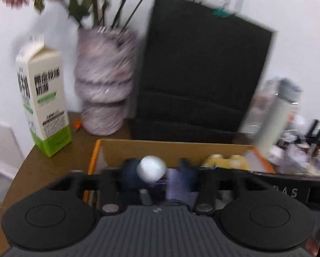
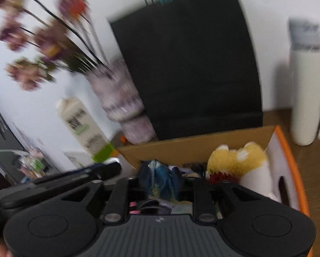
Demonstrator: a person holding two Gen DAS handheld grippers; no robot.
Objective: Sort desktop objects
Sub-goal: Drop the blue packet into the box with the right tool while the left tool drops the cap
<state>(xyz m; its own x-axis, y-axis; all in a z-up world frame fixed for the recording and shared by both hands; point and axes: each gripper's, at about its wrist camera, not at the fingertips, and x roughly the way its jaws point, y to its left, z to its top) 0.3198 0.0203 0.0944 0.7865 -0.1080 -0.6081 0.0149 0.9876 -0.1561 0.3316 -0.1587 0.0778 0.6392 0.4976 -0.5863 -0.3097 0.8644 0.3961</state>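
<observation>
An open cardboard box [image 1: 175,150] with orange edges sits on the brown desk, right under both grippers. My left gripper [image 1: 157,170] hangs over its near side, jaws apart. A white ball [image 1: 152,169] on a purple piece [image 1: 175,184] lies blurred between the fingers, and no pad clearly presses on it. My right gripper [image 2: 164,177] is open over the same box [image 2: 194,143], above a blue-teal crumpled item [image 2: 162,180]. A yellow and white plush toy [image 2: 239,160] rests in the box's right end, also seen as the plush [image 1: 226,160] in the left wrist view.
A black paper bag [image 1: 203,70] stands behind the box. A purple vase with flowers [image 1: 104,79] and a milk carton [image 1: 44,98] stand at the back left. A white bottle [image 2: 305,90] stands at the right, with small clutter [image 1: 299,145] beside it.
</observation>
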